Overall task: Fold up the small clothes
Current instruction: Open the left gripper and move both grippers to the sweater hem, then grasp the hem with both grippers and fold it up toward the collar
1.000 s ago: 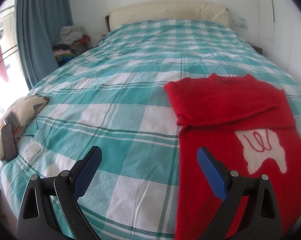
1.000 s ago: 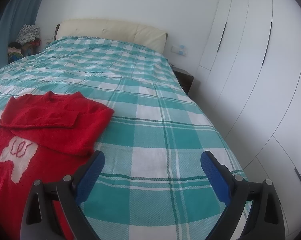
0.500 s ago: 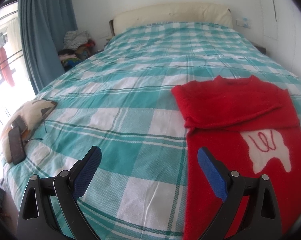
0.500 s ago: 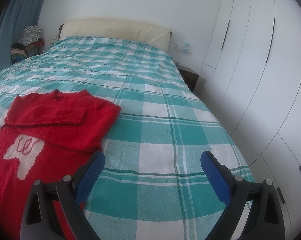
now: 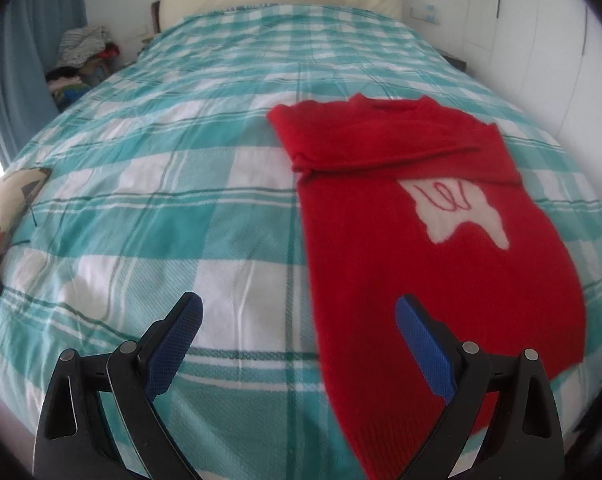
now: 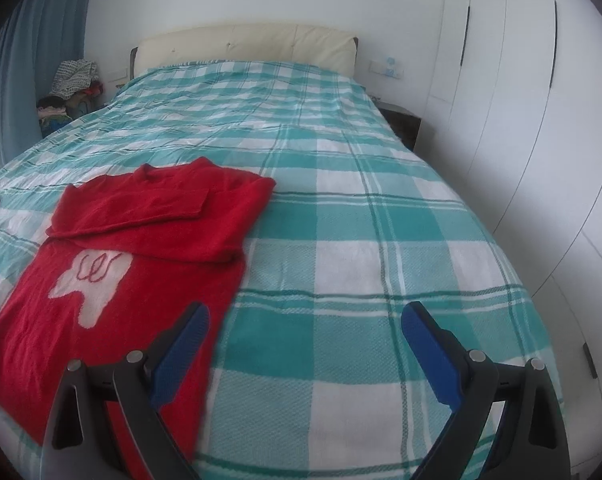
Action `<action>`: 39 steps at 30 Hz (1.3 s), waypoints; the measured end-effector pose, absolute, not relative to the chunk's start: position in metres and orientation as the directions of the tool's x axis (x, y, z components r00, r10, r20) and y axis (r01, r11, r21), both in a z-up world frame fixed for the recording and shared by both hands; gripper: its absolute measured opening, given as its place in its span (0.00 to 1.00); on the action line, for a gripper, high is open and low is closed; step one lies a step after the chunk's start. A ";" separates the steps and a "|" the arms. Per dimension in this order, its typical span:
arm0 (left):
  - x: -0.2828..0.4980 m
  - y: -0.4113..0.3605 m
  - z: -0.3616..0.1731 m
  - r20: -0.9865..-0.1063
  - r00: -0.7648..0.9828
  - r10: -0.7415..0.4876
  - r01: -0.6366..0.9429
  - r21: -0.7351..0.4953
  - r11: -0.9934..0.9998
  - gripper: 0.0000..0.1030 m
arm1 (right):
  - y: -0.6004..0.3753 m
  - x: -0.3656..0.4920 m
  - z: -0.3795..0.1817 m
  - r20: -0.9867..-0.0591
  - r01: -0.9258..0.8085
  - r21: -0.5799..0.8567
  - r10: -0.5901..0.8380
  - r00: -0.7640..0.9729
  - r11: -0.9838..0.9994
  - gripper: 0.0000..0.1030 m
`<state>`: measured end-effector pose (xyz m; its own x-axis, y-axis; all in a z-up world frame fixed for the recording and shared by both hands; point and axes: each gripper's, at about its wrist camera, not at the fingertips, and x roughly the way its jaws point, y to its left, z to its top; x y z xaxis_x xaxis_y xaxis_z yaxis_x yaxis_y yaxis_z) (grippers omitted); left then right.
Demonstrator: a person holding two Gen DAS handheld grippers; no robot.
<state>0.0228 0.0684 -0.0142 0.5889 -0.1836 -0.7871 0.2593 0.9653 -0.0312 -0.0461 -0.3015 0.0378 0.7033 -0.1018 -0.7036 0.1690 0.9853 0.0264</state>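
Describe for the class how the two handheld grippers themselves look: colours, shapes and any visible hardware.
Both look alike. The left gripper and right gripper each have two black plastic arms with triangular cut-outs, round silver pivot pins, and flat blue pads on the inner faces of the fingers. No cables, markings or sleeves are visible.

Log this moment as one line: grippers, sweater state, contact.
left gripper: open, empty | right gripper: open, empty | red sweater: flat on bed, sleeves folded across chest | contact: none | bottom fold: not done
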 end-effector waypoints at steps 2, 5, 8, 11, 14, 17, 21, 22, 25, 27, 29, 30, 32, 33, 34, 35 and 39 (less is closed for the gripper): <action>0.000 0.065 -0.027 -0.819 0.521 -0.241 0.314 -0.079 0.946 0.95 | -0.294 -0.072 0.034 -0.726 0.107 0.159 0.043 0.687 0.981 0.93; -0.023 0.052 -0.043 -0.856 0.454 -0.248 0.353 -0.084 0.932 0.92 | -0.273 -0.100 0.016 -0.757 0.024 0.260 0.188 0.626 0.965 0.93; -0.030 0.045 -0.053 -0.877 0.414 -0.244 0.357 -0.090 0.930 0.83 | -0.262 -0.111 -0.014 -0.802 0.035 0.321 0.252 0.541 0.946 0.93; -0.029 0.048 -0.052 -0.877 0.410 -0.251 0.336 -0.111 0.935 0.74 | -0.257 -0.112 -0.036 -0.814 0.065 0.392 0.312 0.490 0.918 0.92; -0.022 0.058 -0.053 -0.873 0.388 -0.295 0.299 -0.183 0.936 0.66 | -0.248 -0.108 -0.042 -0.777 0.037 0.485 0.412 0.476 0.874 0.77; -0.017 0.061 -0.058 -0.879 0.372 -0.299 0.270 -0.206 0.941 0.60 | -0.243 -0.099 -0.050 -0.796 0.067 0.483 0.406 0.449 0.873 0.68; -0.019 0.055 -0.065 -0.895 0.333 -0.297 0.293 -0.201 0.935 0.03 | -0.244 -0.090 -0.061 -0.836 0.098 0.450 0.381 0.394 0.888 0.03; -0.022 0.055 -0.064 -0.896 0.341 -0.286 0.296 -0.186 0.937 0.02 | -0.245 -0.091 -0.060 -0.836 0.095 0.451 0.382 0.395 0.888 0.04; -0.031 0.056 -0.058 -0.897 0.357 -0.260 0.320 -0.144 0.937 0.01 | -0.251 -0.101 -0.051 -0.869 0.107 0.373 0.306 0.390 0.922 0.03; -0.031 0.056 -0.059 -0.900 0.353 -0.257 0.322 -0.141 0.936 0.01 | -0.259 -0.106 -0.051 -0.881 0.139 0.356 0.283 0.378 0.924 0.03; -0.028 0.057 -0.059 -0.902 0.340 -0.264 0.311 -0.158 0.937 0.01 | -0.262 -0.104 -0.051 -0.883 0.148 0.367 0.295 0.365 0.918 0.03; -0.025 0.059 -0.057 -0.901 0.333 -0.277 0.302 -0.176 0.937 0.01 | -0.262 -0.101 -0.050 -0.881 0.144 0.371 0.298 0.367 0.918 0.03; -0.018 0.067 -0.046 -0.887 0.330 -0.323 0.285 -0.233 0.930 0.01 | -0.261 -0.093 -0.043 -0.866 0.132 0.396 0.321 0.383 0.909 0.03; -0.013 0.071 -0.037 -0.876 0.335 -0.348 0.276 -0.262 0.925 0.01 | -0.260 -0.089 -0.038 -0.855 0.123 0.407 0.331 0.400 0.905 0.03; -0.007 0.075 -0.027 -0.862 0.344 -0.372 0.267 -0.290 0.919 0.01 | -0.261 -0.084 -0.030 -0.839 0.108 0.421 0.341 0.423 0.901 0.03; 0.002 0.078 -0.017 -0.848 0.354 -0.395 0.261 -0.316 0.912 0.01 | -0.263 -0.077 -0.021 -0.823 0.092 0.431 0.350 0.447 0.898 0.03; 0.059 0.077 0.017 -0.796 0.427 -0.429 0.250 -0.352 0.902 0.01 | -0.276 -0.032 0.017 -0.769 0.048 0.438 0.346 0.538 0.898 0.03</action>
<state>0.0592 0.0767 0.0174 0.4270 -0.4290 -0.7960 0.2497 0.9020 -0.3522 -0.0320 -0.2763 0.0167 0.5379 0.3461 -0.7687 0.0484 0.8976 0.4380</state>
